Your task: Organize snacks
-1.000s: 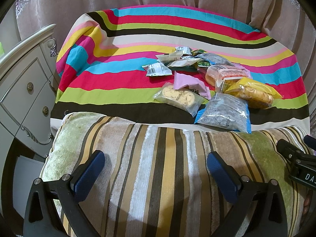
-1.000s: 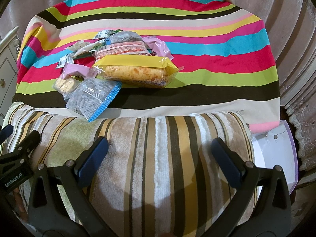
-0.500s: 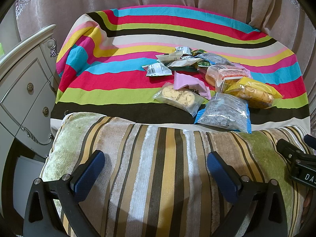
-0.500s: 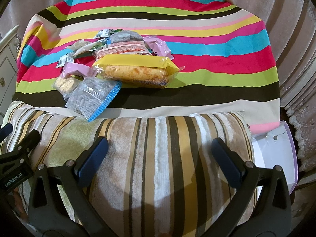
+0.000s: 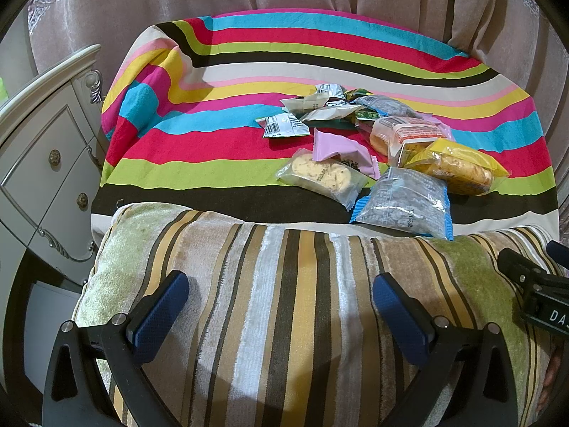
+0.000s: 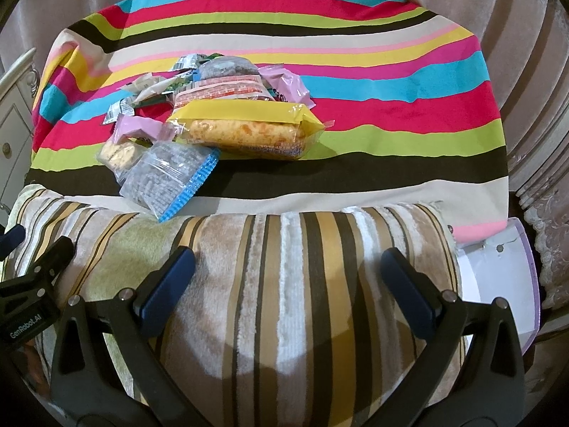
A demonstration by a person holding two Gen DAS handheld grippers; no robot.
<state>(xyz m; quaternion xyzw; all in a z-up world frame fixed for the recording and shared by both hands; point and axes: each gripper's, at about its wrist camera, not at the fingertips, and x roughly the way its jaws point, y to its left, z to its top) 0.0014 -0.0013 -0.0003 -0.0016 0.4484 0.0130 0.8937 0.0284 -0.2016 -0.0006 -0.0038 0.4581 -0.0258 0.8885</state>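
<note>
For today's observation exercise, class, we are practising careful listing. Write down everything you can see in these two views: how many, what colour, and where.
yellow-wrapped pack of orange snack cakes: one, yellow, right of pile
clear packet with blue crimped edges: one, grey contents, nearest the cushion
clear packet of pale biscuit: one, left of it
pink sachets: at least two, in the pile
small white and green sachets: several, far side; count unclear
bright striped cloth: one, multicoloured, under the pile
striped plush cushion: one, green-gold-brown, in front
white drawer cabinet: one, far left
left claw: open, over cushion
right claw: open, over cushion
</note>
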